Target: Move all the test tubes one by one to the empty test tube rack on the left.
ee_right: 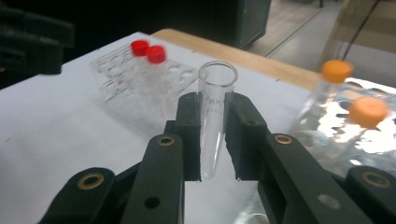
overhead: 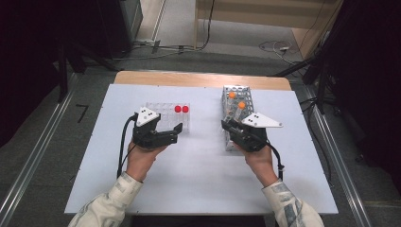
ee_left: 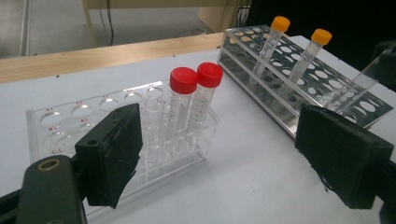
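**High view, then each gripper view: an uncapped tube pinched at the metal rack**

High view: both forearms enter from the bottom edge. The left gripper (overhead: pixel 176 131) lies centre-left, jaws apart, beside the clear rack (overhead: pixel 163 109). The right gripper (overhead: pixel 227 126) sits centre-right at the metal rack (overhead: pixel 236 91). A white sheet (overhead: pixel 198 184) covers the wooden table (overhead: pixel 198 78); grey floor and cables lie behind.

Left gripper view: wide-open jaws frame two red-capped tubes (ee_left: pixel 183 100) left of centre and two orange-capped tubes (ee_left: pixel 274 35) at upper right.

Right gripper view: jaws are clamped on one clear tube (ee_right: pixel 214 116), uncapped and upright, at frame centre.
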A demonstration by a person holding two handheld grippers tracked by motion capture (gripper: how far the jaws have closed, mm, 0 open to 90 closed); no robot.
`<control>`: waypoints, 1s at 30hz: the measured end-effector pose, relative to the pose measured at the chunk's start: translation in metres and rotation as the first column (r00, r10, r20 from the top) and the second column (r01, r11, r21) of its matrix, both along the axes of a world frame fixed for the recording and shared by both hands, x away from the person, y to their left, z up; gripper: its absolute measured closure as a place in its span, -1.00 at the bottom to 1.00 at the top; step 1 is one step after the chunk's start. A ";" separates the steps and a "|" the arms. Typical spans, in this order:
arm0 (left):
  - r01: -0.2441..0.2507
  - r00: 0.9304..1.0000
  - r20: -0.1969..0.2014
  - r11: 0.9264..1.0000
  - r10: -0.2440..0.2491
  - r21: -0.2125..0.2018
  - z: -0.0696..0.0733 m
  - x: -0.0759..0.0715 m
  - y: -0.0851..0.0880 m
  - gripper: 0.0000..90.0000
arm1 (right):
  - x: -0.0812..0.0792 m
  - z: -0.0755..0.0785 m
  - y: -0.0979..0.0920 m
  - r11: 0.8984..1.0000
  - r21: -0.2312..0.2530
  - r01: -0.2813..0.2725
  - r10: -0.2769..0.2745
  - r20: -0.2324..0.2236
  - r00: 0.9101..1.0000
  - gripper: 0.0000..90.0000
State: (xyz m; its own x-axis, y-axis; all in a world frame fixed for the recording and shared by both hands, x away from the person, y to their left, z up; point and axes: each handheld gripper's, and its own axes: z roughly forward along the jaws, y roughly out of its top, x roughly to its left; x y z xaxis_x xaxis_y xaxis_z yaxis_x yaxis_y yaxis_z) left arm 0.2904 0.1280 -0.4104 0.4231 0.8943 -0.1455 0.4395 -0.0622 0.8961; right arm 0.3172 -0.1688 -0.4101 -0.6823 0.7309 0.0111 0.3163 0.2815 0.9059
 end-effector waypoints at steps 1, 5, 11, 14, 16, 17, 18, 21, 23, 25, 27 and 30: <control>0.002 1.000 0.001 1.000 -0.002 0.001 0.000 0.000 -0.001 -0.65 | -0.001 -0.003 0.005 1.000 -0.008 -0.010 0.010 -0.004 1.000 0.64; 0.011 1.000 0.004 1.000 -0.011 0.000 0.001 -0.002 -0.003 -0.63 | -0.004 -0.012 0.019 0.998 -0.030 -0.046 0.045 -0.020 0.999 0.64; 0.047 0.999 0.009 0.999 -0.047 -0.002 0.002 -0.007 -0.010 -0.57 | -0.008 -0.020 0.034 0.995 -0.045 -0.084 0.082 -0.039 0.996 0.64; 0.084 0.996 0.008 0.996 -0.084 -0.008 0.002 -0.009 -0.015 -0.49 | -0.011 -0.023 0.043 0.993 -0.054 -0.107 0.104 -0.047 0.993 0.64; 0.113 0.994 0.009 0.994 -0.113 -0.009 0.002 -0.011 -0.020 -0.42 | -0.013 -0.026 0.049 0.991 -0.062 -0.120 0.117 -0.051 0.992 0.64; 0.129 0.992 0.007 0.992 -0.129 -0.009 0.001 -0.012 -0.022 -0.39 | -0.014 -0.027 0.052 0.990 -0.065 -0.127 0.124 -0.052 0.991 0.64; 0.144 0.990 0.006 0.990 -0.144 -0.006 0.001 -0.012 -0.024 -0.33 | -0.015 -0.029 0.056 0.989 -0.066 -0.134 0.130 -0.053 0.990 0.64; 0.181 0.983 0.002 0.983 -0.181 0.014 -0.001 -0.015 -0.032 -0.16 | -0.018 -0.033 0.065 0.986 -0.074 -0.149 0.146 -0.054 0.988 0.64; 0.195 0.981 -0.001 0.980 -0.195 0.034 -0.003 -0.016 -0.036 -0.08 | -0.020 -0.035 0.071 0.984 -0.079 -0.160 0.155 -0.056 0.986 0.63; 0.206 0.979 -0.005 0.978 -0.206 0.046 -0.004 -0.017 -0.038 0.04 | -0.022 -0.036 0.076 0.983 -0.079 -0.165 0.160 -0.056 0.985 0.64; 0.208 0.978 -0.004 0.976 -0.208 0.059 -0.005 -0.017 -0.039 0.17 | -0.022 -0.037 0.080 0.983 -0.079 -0.166 0.161 -0.056 0.985 0.63; 0.209 0.978 -0.003 0.974 -0.210 0.088 -0.007 -0.018 -0.040 0.34 | -0.022 -0.037 0.083 0.982 -0.076 -0.170 0.167 -0.051 0.985 0.63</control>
